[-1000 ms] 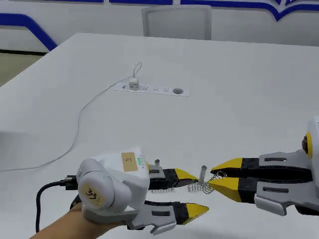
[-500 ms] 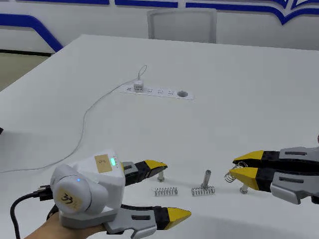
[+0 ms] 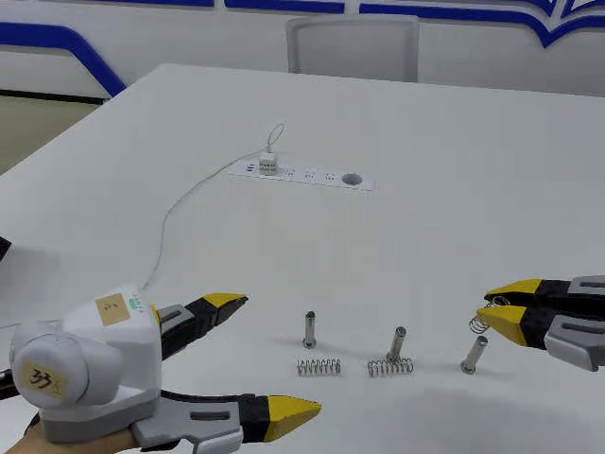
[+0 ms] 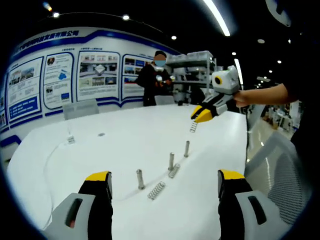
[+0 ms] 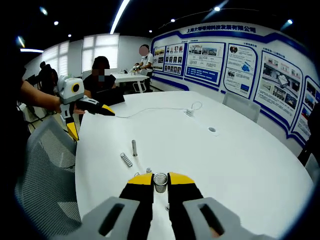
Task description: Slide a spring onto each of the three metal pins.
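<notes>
Three short metal pins stand on the white table: left pin [image 3: 309, 329], middle pin [image 3: 397, 342], and a leaning right pin [image 3: 473, 354]. Two springs lie flat in front of them, one [image 3: 319, 366] by the left pin and one [image 3: 389, 365] at the foot of the middle pin. My right gripper [image 3: 493, 308] is shut on a third spring [image 3: 480, 324] [image 5: 160, 181], which hangs just above the right pin. My left gripper [image 3: 269, 357] [image 4: 164, 175] stands wide open to the left of the pins with nothing in it.
A power strip [image 3: 302, 175] with a white plug and a trailing cable [image 3: 161, 241] lies mid-table. A chair [image 3: 352, 43] stands at the table's far edge. People [image 4: 156, 80] stand in the room behind.
The right gripper has carried its spring rightward from the middle pin to above the right pin. The left gripper has drawn back to the left, away from the pins.
</notes>
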Demonstrator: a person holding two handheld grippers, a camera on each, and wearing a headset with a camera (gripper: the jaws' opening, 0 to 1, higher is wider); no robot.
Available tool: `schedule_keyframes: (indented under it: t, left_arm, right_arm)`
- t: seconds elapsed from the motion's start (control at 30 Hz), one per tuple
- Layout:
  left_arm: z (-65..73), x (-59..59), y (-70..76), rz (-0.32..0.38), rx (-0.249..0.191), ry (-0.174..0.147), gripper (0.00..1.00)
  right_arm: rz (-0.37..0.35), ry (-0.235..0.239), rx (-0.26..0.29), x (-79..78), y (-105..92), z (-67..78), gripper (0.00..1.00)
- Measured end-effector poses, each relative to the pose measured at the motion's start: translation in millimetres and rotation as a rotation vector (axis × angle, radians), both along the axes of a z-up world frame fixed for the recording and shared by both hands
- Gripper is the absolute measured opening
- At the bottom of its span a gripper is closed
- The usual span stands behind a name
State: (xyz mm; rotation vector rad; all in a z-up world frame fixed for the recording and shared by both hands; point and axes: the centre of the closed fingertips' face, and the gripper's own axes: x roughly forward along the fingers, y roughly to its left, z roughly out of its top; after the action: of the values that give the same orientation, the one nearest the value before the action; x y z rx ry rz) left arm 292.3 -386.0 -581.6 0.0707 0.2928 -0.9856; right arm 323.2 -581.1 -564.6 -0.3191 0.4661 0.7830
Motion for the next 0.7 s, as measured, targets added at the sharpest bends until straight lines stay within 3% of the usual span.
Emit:
schedule_keyframes:
  t: [0.13, 0.57, 0.63, 0.7]
  left_arm:
    - [-5.5, 5.4, 11.5, 0.056, 0.022, 0.001, 1.0]
    - [-22.3, -2.5, 29.5, 0.156, 0.001, 0.046, 1.0]
    - [-25.7, -5.3, 30.7, 0.146, 0.019, 0.066, 1.0]
    - [-22.1, -1.2, 33.4, 0.169, 0.007, 0.049, 1.0]
  right_arm:
    - [-0.038, 0.003, -0.031, 4.6, -9.8, -7.2, 0.1]
    - [-0.077, 0.058, -0.066, 13.8, -18.3, -29.6, 0.1]
    - [-0.084, 0.063, -0.067, 15.0, -19.4, -31.5, 0.1]
    - [-0.091, 0.076, -0.063, 16.1, -20.5, -34.5, 0.1]
